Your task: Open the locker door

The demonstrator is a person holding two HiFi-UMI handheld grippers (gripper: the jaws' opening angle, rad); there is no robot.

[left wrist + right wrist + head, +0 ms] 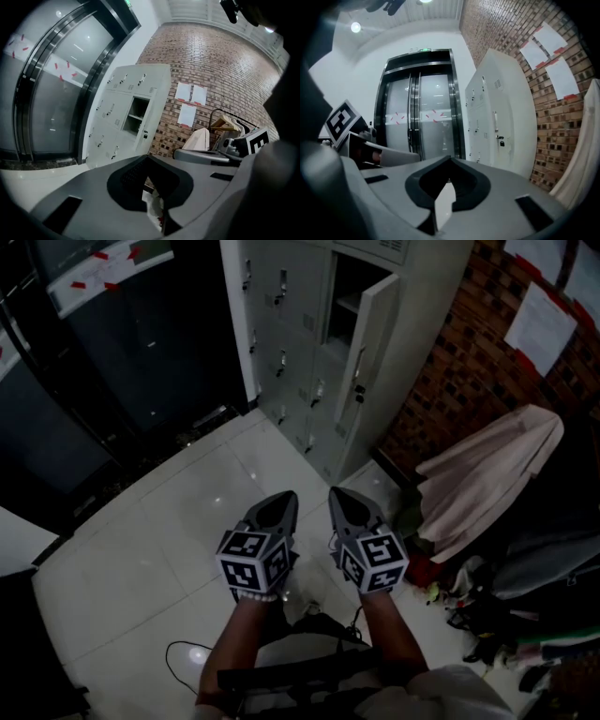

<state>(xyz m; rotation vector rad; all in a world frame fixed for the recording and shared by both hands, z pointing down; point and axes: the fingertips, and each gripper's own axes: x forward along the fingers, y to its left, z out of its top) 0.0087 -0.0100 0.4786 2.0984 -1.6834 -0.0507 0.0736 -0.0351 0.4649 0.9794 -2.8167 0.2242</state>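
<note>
A pale grey locker cabinet stands against the wall ahead of me, well beyond both grippers. One upper door hangs ajar toward me, with a latch on its edge, and shows a dark compartment with a shelf. In the left gripper view that open compartment faces me. The right gripper view shows the cabinet from the side. My left gripper and right gripper are held side by side over the white tiled floor. Both have their jaws together on nothing.
A brick wall with pinned papers runs to the right of the lockers. A beige garment hangs on a rack at the right, above clutter on the floor. Dark glass lift doors stand to the left. A black cable lies by my feet.
</note>
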